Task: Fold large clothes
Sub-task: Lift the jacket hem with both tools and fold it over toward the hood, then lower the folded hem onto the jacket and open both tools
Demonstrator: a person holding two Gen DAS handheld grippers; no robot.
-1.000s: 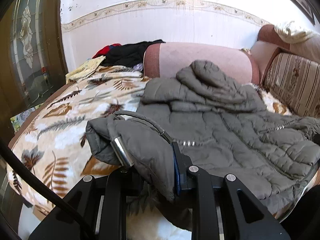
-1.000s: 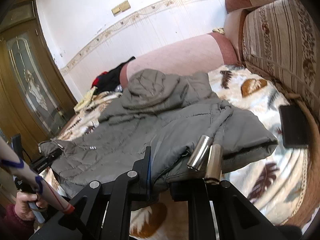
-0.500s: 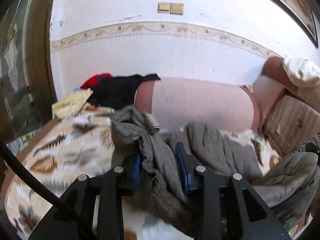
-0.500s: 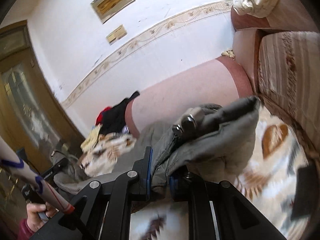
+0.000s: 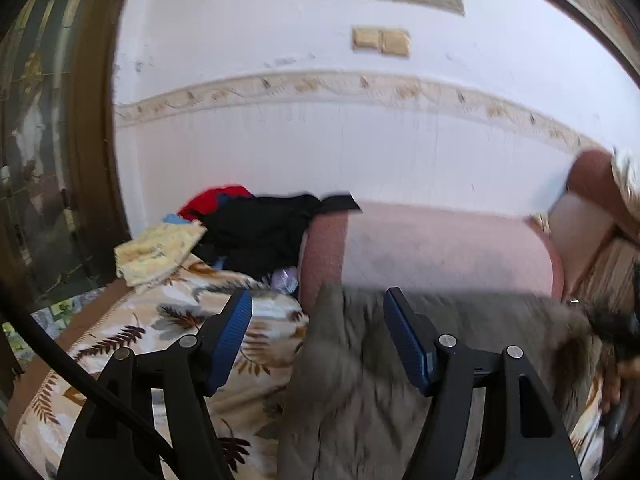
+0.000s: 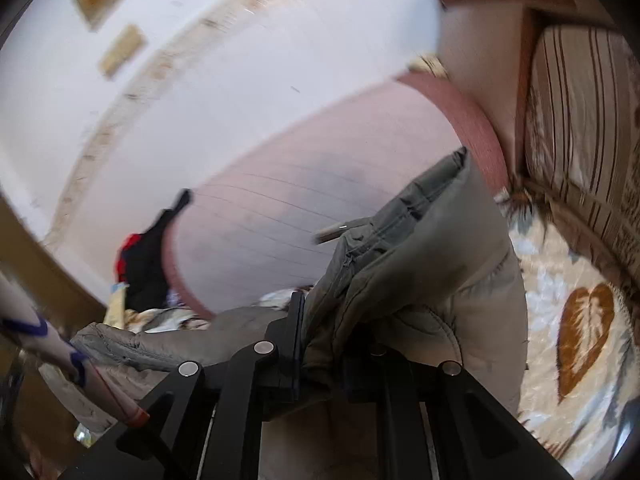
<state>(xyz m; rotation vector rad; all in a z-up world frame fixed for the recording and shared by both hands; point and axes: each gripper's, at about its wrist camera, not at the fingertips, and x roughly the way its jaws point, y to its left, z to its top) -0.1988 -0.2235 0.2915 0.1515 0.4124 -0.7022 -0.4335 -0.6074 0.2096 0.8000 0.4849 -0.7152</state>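
The grey puffer jacket (image 5: 352,364) lies blurred on the leaf-patterned blanket (image 5: 168,328), up against the pink bolster (image 5: 440,248). My left gripper (image 5: 320,320) hovers over its left part. Its jaws are opening, and the blue pads (image 5: 236,336) stand wide apart without touching the fabric, which lies below them. In the right wrist view my right gripper (image 6: 324,344) is shut on a thick fold of the jacket (image 6: 420,280), held up near the bolster (image 6: 300,208). A metal cord end (image 6: 330,233) sticks out of the fold. The right finger is hidden by fabric.
A pile of black and red clothes (image 5: 256,228) and a yellow cloth (image 5: 156,252) sit at the bolster's left end. A striped cushion (image 6: 580,128) lines the right side. A wooden glazed door (image 5: 44,152) stands on the left. A person's sleeve (image 6: 60,352) crosses the lower left.
The left gripper has let go of the jacket's edge and spread its jaws. Both grippers moved forward and up towards the bolster. The right one carried its fold along.
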